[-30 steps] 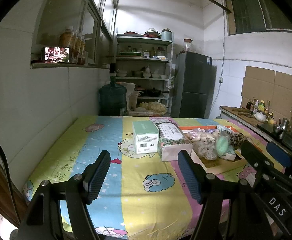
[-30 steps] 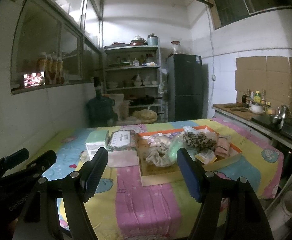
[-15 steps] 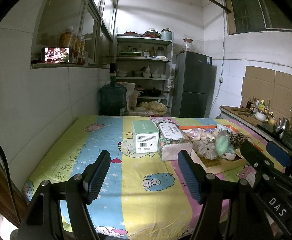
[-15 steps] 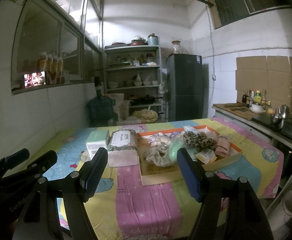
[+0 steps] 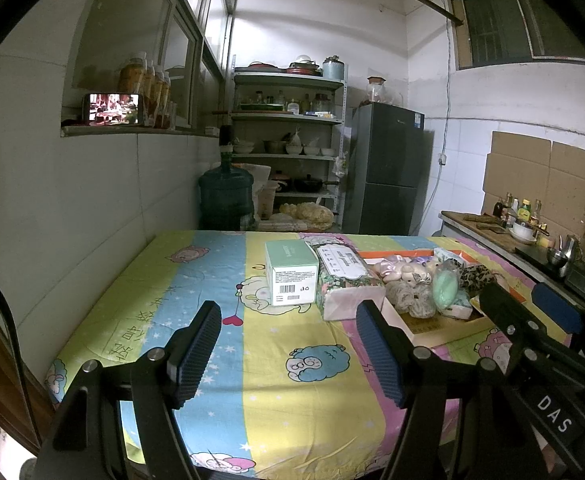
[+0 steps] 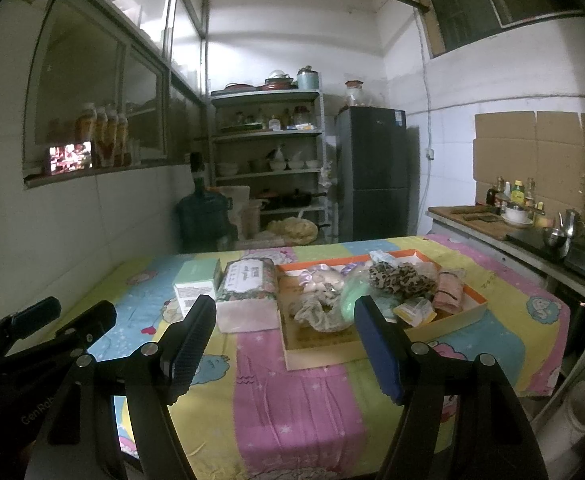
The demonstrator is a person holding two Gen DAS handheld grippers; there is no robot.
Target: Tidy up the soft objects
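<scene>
Kitchen table (image 6: 300, 392), leopard cloth (image 6: 402, 278) clearest from right tool (image 6: 286, 344)

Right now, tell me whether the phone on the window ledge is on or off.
On. The phone stands sideways on the ledge beside the bottles, and its screen glows with a colourful picture; what it shows is too small to make out.

Right gripper (image 6: 284, 344) hovers over the bedsheet (image 6: 292, 392), jaws apart — cardboard tray (image 6: 452, 320) of soft items just ahead.

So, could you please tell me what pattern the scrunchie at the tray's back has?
Leopard print, clearest in the right wrist view.
</scene>
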